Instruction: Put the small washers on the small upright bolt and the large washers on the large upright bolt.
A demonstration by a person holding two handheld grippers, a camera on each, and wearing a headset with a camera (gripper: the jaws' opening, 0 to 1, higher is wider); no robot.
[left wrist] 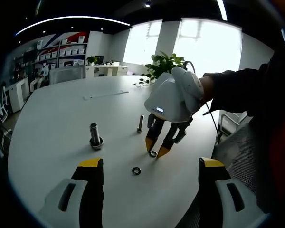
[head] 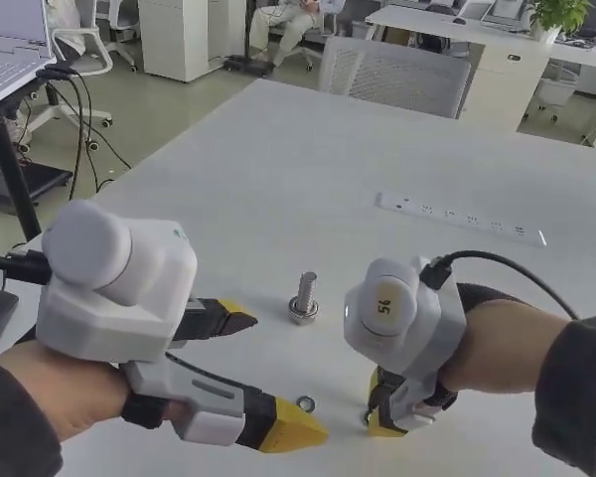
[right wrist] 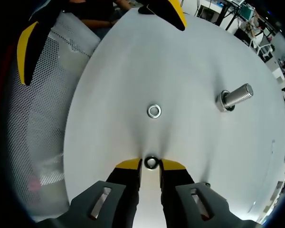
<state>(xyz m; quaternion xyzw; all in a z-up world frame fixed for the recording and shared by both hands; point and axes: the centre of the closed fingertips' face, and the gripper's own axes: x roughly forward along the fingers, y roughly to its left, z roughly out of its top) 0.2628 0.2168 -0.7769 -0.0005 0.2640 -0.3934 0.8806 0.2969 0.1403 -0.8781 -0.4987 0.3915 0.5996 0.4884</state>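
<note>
A white table [head: 308, 159] in an open office, with a grey mesh chair [head: 397, 75] at its far edge, a white power strip [head: 462, 217] lying flat on the right, and an open laptop [head: 10, 45] on a stand at upper left. Near the middle of the table the large bolt [head: 304, 298] stands upright on its head, threads pointing up. The small bolt [left wrist: 140, 123] stands upright too, near the large one, seen in the left gripper view just beyond the other gripper. The right gripper [right wrist: 151, 165] points steeply down at the tabletop, and its yellow-tipped jaws are drawn close together around the gripped washer [right wrist: 152, 162], one tip pressing on each side of the ring, which lies flat on the table. The loose washer [right wrist: 154, 111] lies flat on bare table a little ahead of those tips, apart from both bolts. The left gripper [head: 263, 378] hovers low at the near left, its two jaws spread wide with nothing between them, aimed towards the loose washer and the right gripper.
</note>
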